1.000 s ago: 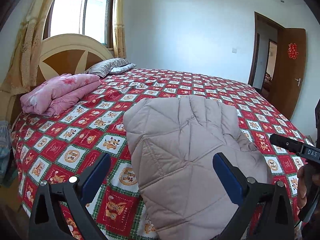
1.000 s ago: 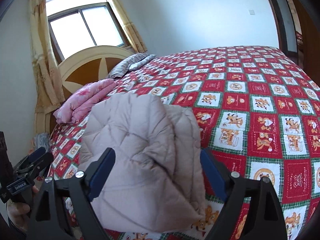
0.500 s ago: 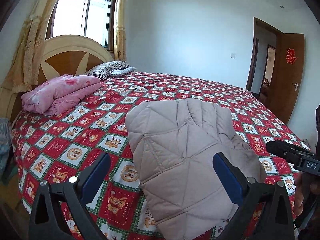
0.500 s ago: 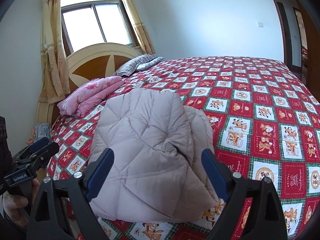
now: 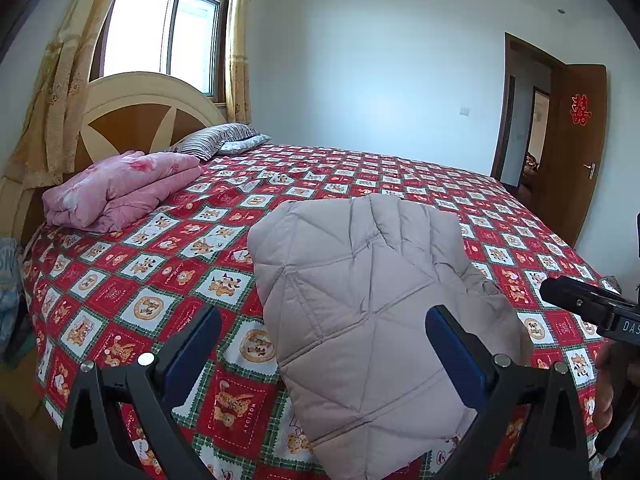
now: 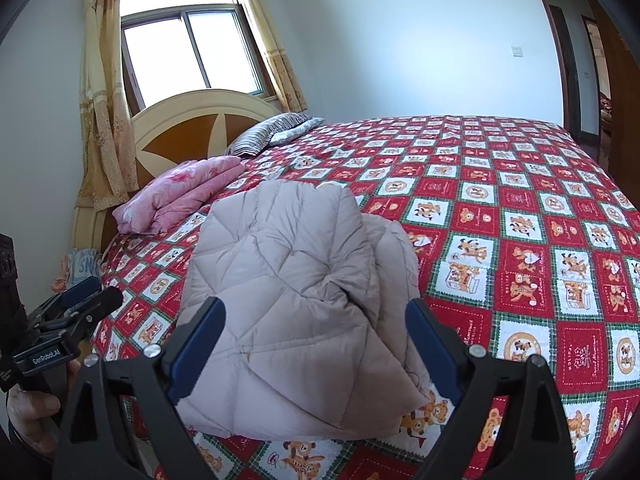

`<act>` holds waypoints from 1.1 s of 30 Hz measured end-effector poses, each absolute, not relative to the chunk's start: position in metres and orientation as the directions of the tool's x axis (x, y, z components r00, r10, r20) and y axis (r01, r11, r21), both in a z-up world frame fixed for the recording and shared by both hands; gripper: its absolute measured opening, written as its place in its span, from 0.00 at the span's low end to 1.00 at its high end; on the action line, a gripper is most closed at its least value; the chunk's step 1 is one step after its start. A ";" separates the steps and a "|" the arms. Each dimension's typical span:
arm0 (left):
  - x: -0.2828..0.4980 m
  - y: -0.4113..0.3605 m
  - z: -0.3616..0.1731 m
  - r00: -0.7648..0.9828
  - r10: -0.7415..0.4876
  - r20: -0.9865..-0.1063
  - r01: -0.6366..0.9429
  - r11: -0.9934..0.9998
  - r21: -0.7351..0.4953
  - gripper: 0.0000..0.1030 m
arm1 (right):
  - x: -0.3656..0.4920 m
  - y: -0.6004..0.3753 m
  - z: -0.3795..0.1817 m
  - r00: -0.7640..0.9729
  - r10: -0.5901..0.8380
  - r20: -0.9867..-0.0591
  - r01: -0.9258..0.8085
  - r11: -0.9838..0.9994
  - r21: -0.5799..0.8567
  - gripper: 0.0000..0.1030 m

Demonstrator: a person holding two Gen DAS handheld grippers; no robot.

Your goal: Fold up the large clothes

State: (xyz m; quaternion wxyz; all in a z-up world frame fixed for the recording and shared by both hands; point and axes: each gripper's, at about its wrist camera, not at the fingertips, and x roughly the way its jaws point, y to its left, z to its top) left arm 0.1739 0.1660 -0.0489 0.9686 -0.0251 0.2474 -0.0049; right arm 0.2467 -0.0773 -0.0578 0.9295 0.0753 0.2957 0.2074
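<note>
Hovering above bed (image 5: 120, 292), left gripper (image 5: 322, 344) spread, nothing pinched; right gripper (image 6: 316, 338) opening, pads clear of cloth. Folded beige quilted jacket (image 6: 288, 296) lies just ahead of both. Pink blanket (image 6: 180, 196) well beyond, by headboard (image 6: 192, 128).

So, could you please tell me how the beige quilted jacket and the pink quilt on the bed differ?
The beige quilted jacket is plain with diamond stitching; the pink quilt has a floral print. The jacket lies near the bed's front edge, the quilt up against the headboard. Both are folded and rest on the red patterned bedspread, untouched by either claw.
</note>
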 end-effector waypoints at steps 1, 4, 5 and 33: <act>0.174 0.165 -0.049 0.878 -0.019 -0.478 -0.004 0.999 -0.049 0.99 | 0.246 -0.078 -0.058 0.739 0.428 -0.520 -0.340 0.903 0.261 0.91; 0.174 0.164 -0.049 0.880 -0.017 -0.475 -0.005 0.999 -0.045 0.99 | 0.245 -0.078 -0.059 0.740 0.425 -0.521 -0.340 0.905 0.255 0.91; 0.174 0.164 -0.049 0.880 -0.017 -0.475 -0.005 0.999 -0.045 0.99 | 0.245 -0.078 -0.059 0.741 0.423 -0.522 -0.339 0.906 0.254 0.91; 0.175 0.154 -0.052 0.882 0.041 -0.470 -0.016 0.998 0.058 0.99 | 0.240 -0.067 -0.052 0.744 0.432 -0.509 -0.372 0.901 0.222 0.91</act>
